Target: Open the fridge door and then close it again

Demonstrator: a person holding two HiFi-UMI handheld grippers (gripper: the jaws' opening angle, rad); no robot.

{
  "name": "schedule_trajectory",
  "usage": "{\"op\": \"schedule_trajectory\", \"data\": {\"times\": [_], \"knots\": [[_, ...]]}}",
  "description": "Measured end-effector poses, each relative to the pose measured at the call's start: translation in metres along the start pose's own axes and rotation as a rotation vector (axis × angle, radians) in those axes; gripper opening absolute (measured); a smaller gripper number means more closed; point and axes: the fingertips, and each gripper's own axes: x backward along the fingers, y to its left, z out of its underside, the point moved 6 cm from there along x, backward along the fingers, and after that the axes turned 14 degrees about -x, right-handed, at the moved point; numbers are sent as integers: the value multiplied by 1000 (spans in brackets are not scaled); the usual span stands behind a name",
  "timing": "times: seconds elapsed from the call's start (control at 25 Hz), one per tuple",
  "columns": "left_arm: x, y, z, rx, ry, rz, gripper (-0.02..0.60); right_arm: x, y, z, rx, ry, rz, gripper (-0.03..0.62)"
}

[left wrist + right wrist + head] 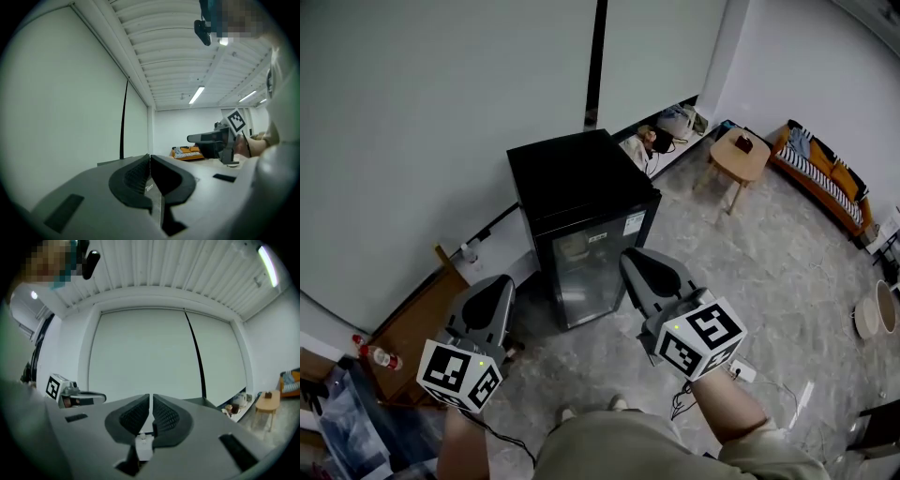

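Black compact fridge (581,202), standing on the stone-patterned floor (787,253) against the pale wall (441,112), directly ahead of both tongs; its glossy door (595,272) is closed. Left gripper (499,284) and right gripper (636,258) hover just in front of it, each with jaws drawn together on nothing. Judged handling: the door is rigid, smooth and probably slippery, and a seal should resist before it swings freely; the small cabinet may shift under a hard pull. No handle shows, so the door's top or side edge looks the likeliest purchase. Contents cannot be made out through the door.
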Motion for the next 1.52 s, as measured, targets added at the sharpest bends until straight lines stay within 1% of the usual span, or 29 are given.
{"op": "schedule_trajectory", "data": {"times": [0.08,0.24,0.4,0.6,0.76,0.96,1.08,1.4,1.52], "knots": [[3,-9,-4,10,-7,16,9,12,2,2,-62,5,-35,12],[7,-29,-8,18,-16,27,9,29,6,5,-42,8,-51,11],[3,-56,-4,-15,-13,52,9,47,1,13,-29,13,-24,9],[-5,-86,10,11,25,93,9,65,-15,34,-45,58,19,4],[-7,-102,21,41,44,116,9,78,-25,52,-54,100,52,2],[-6,-113,35,71,64,112,9,89,-29,71,0,152,56,-2],[-8,-117,37,63,73,109,9,92,-31,76,-5,169,51,-3],[-10,-123,27,28,61,107,9,100,-38,67,-5,148,51,-3],[-10,-122,22,16,62,100,9,103,-37,61,-26,140,35,-3]]}}
